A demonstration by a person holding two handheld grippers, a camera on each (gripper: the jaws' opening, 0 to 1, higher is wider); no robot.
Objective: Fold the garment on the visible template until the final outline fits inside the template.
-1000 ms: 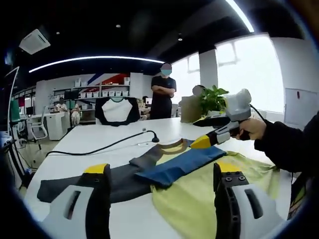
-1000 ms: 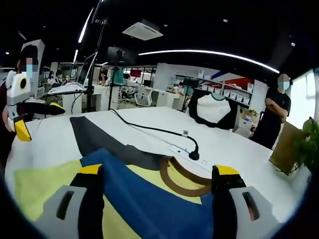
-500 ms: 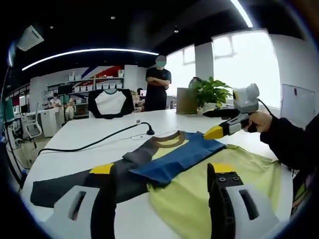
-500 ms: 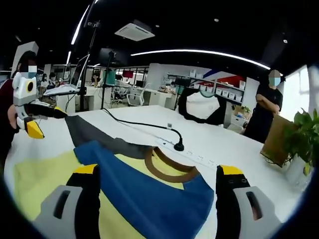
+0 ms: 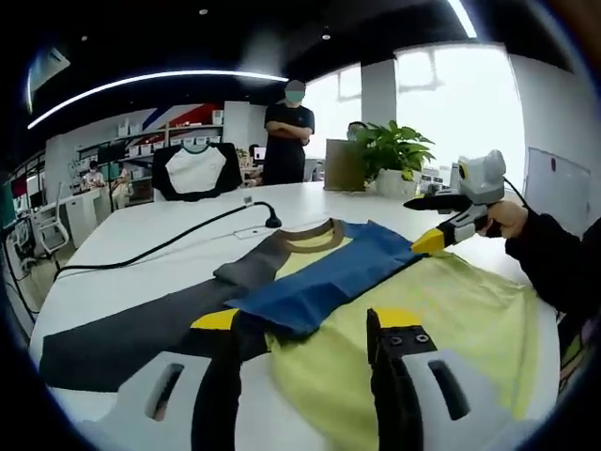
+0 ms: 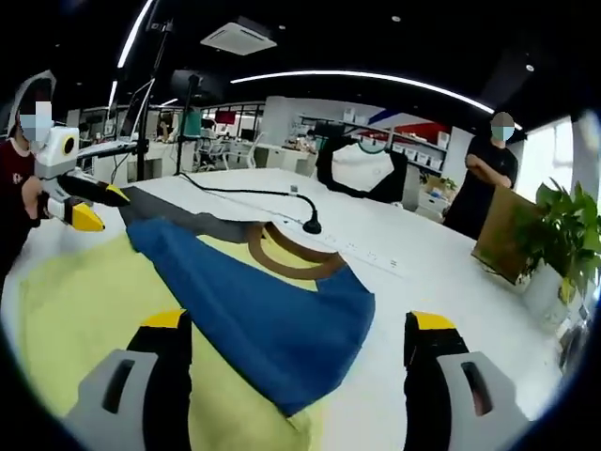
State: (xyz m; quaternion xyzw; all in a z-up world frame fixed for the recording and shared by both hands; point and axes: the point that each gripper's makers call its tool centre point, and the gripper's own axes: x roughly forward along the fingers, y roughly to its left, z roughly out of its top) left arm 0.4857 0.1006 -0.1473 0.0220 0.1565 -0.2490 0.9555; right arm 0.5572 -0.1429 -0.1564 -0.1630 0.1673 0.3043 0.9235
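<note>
Shirt (image 5: 441, 310) spread across the white table (image 5: 141, 258), mid-frame in the left gripper view: yellow body, blue sleeve (image 5: 329, 277) folded over the chest, grey sleeve (image 5: 131, 329) stretched toward lower left. Left claw (image 5: 305, 329) at bottom centre, jaws apart, empty, just above the fabric, possibly brushing it. Right claw (image 6: 296, 329) likewise open, empty, over the blue sleeve (image 6: 263, 319) and table (image 6: 423, 272) edge. Cable (image 5: 188, 244) beyond the collar.

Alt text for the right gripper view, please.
A yellow shirt lies on a white table, its blue sleeve folded across the front. The right gripper hangs open over it, with the left gripper at the far left.
</note>
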